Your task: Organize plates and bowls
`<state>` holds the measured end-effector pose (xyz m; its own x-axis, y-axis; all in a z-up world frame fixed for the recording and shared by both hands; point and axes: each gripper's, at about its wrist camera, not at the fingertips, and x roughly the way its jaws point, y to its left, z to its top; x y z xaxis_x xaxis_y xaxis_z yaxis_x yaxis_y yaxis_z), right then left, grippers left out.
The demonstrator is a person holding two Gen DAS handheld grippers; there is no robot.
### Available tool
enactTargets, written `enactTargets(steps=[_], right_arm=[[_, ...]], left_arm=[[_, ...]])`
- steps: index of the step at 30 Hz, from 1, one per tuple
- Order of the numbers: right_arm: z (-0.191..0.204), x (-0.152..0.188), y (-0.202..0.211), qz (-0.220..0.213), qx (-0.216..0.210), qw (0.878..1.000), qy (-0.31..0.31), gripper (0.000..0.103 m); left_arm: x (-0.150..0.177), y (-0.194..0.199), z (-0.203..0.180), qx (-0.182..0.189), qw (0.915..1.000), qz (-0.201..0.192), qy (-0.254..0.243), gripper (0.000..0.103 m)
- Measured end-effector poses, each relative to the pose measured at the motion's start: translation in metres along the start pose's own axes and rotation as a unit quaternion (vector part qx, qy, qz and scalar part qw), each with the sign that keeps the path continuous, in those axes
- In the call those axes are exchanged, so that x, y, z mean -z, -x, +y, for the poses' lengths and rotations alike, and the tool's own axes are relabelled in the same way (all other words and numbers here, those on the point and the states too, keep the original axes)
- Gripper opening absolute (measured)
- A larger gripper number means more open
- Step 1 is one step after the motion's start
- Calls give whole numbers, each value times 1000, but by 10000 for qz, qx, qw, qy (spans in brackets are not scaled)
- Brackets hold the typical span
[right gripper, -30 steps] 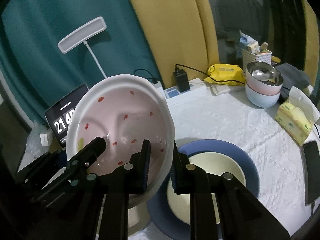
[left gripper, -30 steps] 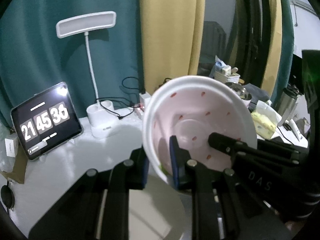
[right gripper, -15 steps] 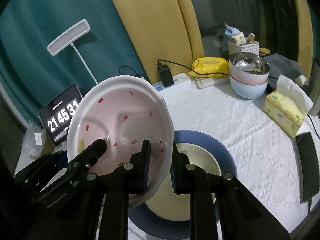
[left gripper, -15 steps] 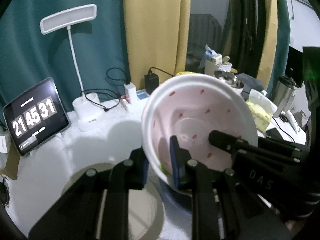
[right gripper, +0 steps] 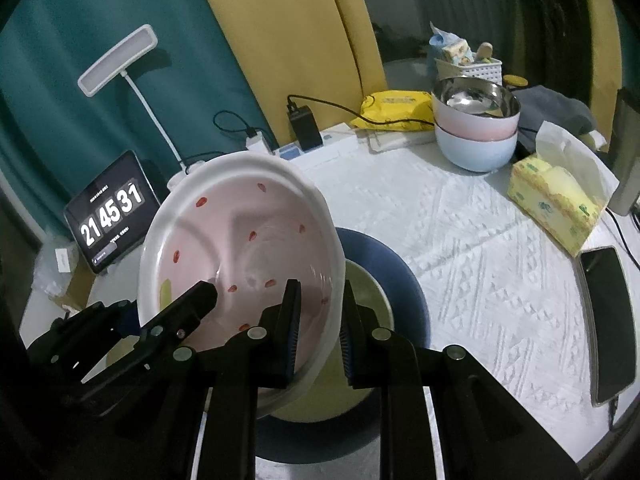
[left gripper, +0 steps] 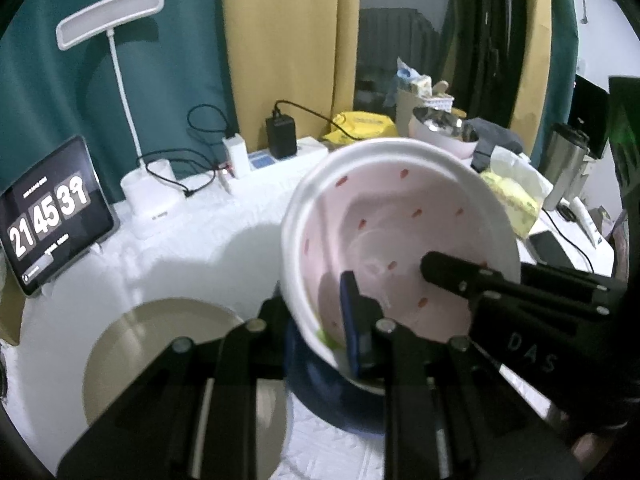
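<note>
Right wrist view showed both grippers, left (right gripper: 132, 316) and right (right gripper: 318, 320), clamped on the pink bowl's (right gripper: 240, 240) rim, tilted over a blue plate (right gripper: 400, 280).

The tilted pink red-speckled bowl (right gripper: 240, 256) I hold hides the left of the dark blue round plate (right gripper: 404, 280) and the cream dish (right gripper: 370, 292) on it. My fingers (left gripper: 354, 320) cover the bowl's near rim. The black phone (right gripper: 610, 320) lies partly cut off at the surface edge.
</note>
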<state>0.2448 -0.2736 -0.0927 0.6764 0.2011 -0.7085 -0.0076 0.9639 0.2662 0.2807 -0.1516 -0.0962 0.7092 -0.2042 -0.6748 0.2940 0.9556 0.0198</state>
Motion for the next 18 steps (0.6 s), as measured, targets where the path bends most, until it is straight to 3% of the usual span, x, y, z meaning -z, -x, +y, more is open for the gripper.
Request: enactTargets(steps=[18], right_arm=[[-10, 13, -19, 263, 247, 9992, 144, 19]], left_arm=[[16, -22, -5, -17, 9996, 294, -24, 21]])
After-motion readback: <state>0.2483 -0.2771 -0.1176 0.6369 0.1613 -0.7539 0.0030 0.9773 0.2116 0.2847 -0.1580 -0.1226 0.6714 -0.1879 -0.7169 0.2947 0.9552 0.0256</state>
